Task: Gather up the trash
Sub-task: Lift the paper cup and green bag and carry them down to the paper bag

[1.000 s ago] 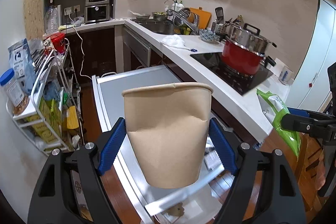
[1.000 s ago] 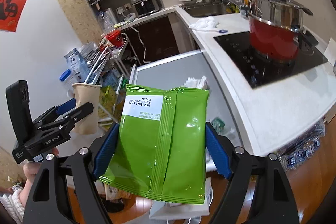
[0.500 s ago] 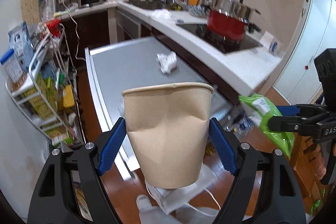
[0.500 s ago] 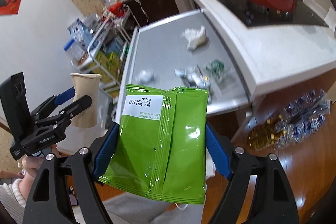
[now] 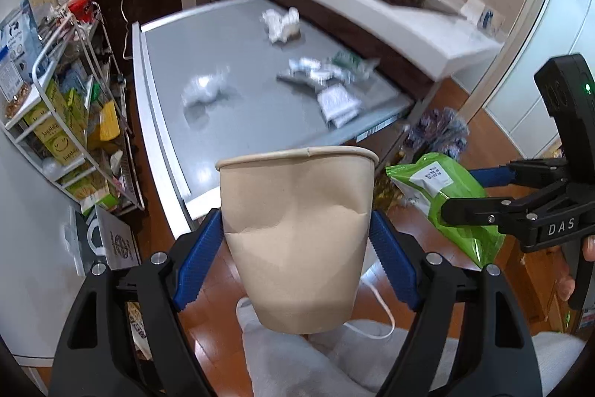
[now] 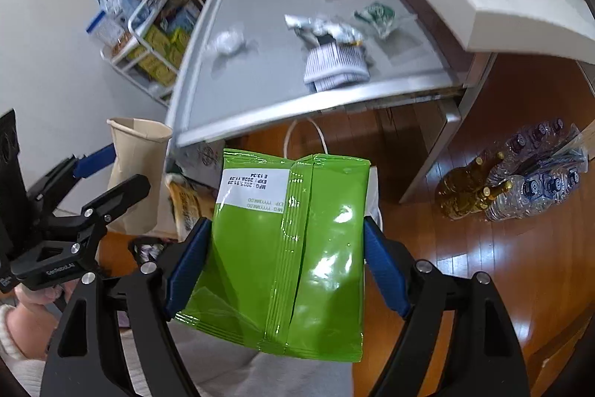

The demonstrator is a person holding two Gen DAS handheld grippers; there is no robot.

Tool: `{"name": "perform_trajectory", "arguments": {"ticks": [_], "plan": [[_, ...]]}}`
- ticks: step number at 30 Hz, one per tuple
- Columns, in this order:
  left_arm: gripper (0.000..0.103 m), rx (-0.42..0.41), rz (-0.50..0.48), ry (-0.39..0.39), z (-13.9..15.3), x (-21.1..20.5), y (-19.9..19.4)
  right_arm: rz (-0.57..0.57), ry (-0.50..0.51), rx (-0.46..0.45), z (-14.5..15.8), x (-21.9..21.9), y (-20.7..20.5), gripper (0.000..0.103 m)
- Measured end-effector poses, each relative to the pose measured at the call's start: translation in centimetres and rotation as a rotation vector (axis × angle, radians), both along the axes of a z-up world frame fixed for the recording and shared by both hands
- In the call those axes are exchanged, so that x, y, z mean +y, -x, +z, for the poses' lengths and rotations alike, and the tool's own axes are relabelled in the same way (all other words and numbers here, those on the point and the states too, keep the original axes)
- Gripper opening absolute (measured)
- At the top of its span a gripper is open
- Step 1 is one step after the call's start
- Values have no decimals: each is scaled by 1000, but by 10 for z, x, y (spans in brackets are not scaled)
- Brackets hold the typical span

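My left gripper [image 5: 297, 255] is shut on a dented brown paper cup [image 5: 297, 233], held upright above the wooden floor in front of the grey table [image 5: 230, 121]. The cup also shows in the right wrist view [image 6: 135, 170]. My right gripper [image 6: 286, 259] is shut on a green snack bag [image 6: 286, 248], which also shows at the right of the left wrist view [image 5: 442, 199]. On the table lie crumpled white paper [image 5: 280, 23], a clear plastic wad [image 5: 204, 88], foil wrappers [image 5: 319, 69] and a striped white wrapper [image 6: 334, 69].
A white paper bag with a cord handle [image 6: 372, 188] stands on the floor below the table's front edge. A wire rack of boxes [image 5: 55, 92] is at the left. Bottles [image 6: 520, 185] lie on the floor at the right. The white counter [image 5: 409, 25] carries a red pot.
Both grippers have pulled back and down from the table, cup and bag still held. The views now tilt down, showing the table's front edge, the floor and my lap.
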State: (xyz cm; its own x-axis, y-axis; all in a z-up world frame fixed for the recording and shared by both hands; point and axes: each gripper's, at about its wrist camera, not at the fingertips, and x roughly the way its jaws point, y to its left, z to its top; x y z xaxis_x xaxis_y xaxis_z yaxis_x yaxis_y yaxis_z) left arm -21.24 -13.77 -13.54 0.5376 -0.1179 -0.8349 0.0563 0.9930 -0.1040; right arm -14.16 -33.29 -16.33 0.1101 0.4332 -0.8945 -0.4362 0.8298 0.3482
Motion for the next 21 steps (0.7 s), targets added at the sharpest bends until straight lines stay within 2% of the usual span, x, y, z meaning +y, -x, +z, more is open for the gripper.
{"name": "perform_trajectory", "arguments": {"ticks": [6, 12, 15, 21], "plan": [[80, 115, -1, -24, -52, -2, 1, -15, 54, 100, -57, 3, -10, 78], [80, 224, -35, -47, -97, -7, 1, -65, 44, 220, -106, 6, -27, 78], [80, 252, -48, -55, -114, -9, -3, -90, 36, 256, -121, 9, -33, 78], [80, 288, -65, -55, -134, -16, -16, -88, 68, 264, -134, 18, -40, 78]]}}
